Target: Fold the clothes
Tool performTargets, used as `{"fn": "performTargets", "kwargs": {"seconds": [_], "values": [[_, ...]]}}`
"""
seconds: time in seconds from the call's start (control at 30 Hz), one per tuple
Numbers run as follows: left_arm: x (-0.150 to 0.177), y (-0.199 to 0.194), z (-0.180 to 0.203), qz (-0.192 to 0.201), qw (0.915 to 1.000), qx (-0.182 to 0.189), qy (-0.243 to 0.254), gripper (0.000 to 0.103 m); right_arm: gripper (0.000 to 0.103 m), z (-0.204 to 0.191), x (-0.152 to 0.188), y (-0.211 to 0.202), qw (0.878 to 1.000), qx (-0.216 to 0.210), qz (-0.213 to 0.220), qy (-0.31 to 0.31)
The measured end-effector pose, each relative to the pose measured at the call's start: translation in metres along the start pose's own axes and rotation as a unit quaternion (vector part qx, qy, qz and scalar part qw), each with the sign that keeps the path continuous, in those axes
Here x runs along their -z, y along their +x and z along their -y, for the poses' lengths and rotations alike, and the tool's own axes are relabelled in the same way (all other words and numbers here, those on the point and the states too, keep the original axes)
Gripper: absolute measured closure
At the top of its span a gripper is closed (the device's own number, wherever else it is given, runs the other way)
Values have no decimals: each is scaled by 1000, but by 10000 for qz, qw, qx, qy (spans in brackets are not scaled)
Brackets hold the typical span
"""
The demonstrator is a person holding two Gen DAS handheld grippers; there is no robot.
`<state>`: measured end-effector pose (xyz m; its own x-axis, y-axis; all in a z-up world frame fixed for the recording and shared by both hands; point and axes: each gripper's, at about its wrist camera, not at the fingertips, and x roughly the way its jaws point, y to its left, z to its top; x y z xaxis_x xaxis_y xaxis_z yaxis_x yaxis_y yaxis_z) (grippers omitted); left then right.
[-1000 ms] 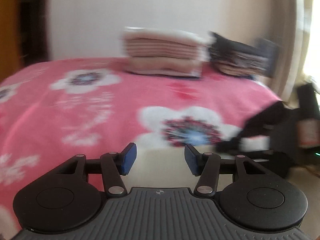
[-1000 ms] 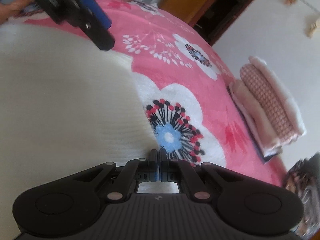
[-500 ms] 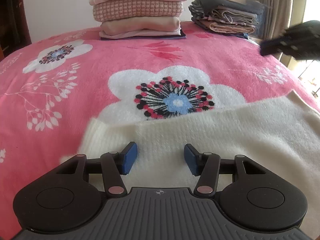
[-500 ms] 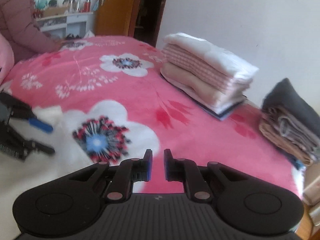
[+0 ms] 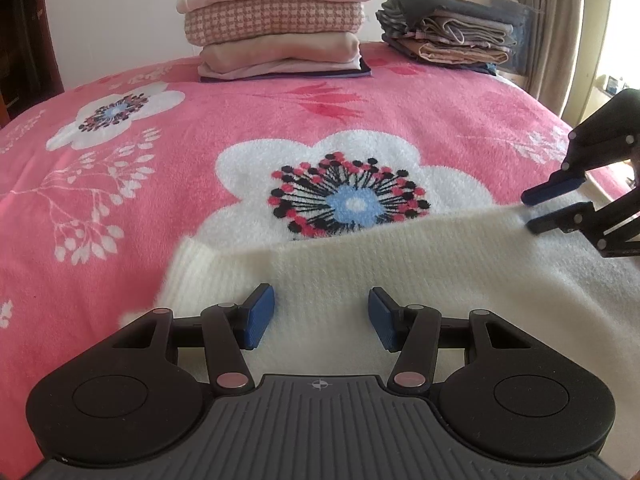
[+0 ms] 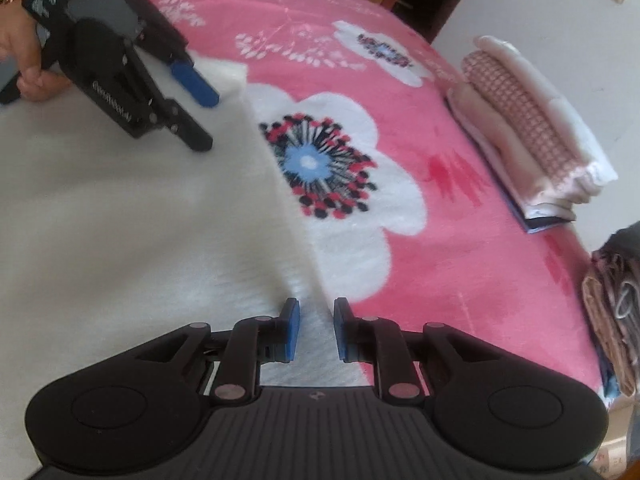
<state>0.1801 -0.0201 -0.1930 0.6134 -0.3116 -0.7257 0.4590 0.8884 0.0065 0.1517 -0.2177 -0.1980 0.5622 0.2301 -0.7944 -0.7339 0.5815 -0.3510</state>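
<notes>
A cream knit garment [image 5: 420,276] lies spread on the pink floral blanket [image 5: 120,184], its far edge running across the big white flower. My left gripper [image 5: 322,316] hovers open just over the garment's near left part, nothing between its blue pads. At the right of the left wrist view my right gripper [image 5: 538,210] sits at the garment's far edge. In the right wrist view that right gripper [image 6: 316,330] has its jaws opening, the pads apart, with the garment [image 6: 120,220] edge lying between and under them, not pinched. The left gripper [image 6: 204,120] shows at the upper left.
Two stacks of folded clothes stand at the far side of the bed: a pink and cream stack [image 5: 276,36] and a grey and tan stack [image 5: 448,36]. A person's hand [image 6: 24,52] holds the left gripper. A curtain [image 5: 560,32] hangs at the right.
The right gripper, shut at the garment's edge, swung up over the bed and came back to the edge with its jaws parted. The left gripper moved in over the garment, then held still.
</notes>
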Motion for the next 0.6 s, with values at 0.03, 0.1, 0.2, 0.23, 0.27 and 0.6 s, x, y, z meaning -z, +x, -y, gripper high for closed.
{"fn": "performTargets", "kwargs": {"seconds": [0.03, 0.1, 0.2, 0.23, 0.27, 0.6], "values": [[0, 0, 0, 3, 10000, -3, 9, 50, 86, -1, 0, 1, 10000, 20, -8, -28], [0, 0, 0, 9, 10000, 3, 9, 50, 97, -3, 1, 0, 9997, 184, 7, -134], [1, 1, 1, 20, 10000, -20, 35, 50, 101, -2, 3, 8, 9972, 730, -93, -150], [1, 1, 2, 24, 10000, -33, 49, 50, 101, 5, 7, 11, 9956, 921, -194, 19], [1, 1, 3, 27, 10000, -45, 62, 50, 101, 12, 11, 15, 9932, 1111, -294, 188], [3, 3, 5, 70, 9998, -101, 134, 49, 100, -4, 38, -63, 9969, 111, 484, 611]]}}
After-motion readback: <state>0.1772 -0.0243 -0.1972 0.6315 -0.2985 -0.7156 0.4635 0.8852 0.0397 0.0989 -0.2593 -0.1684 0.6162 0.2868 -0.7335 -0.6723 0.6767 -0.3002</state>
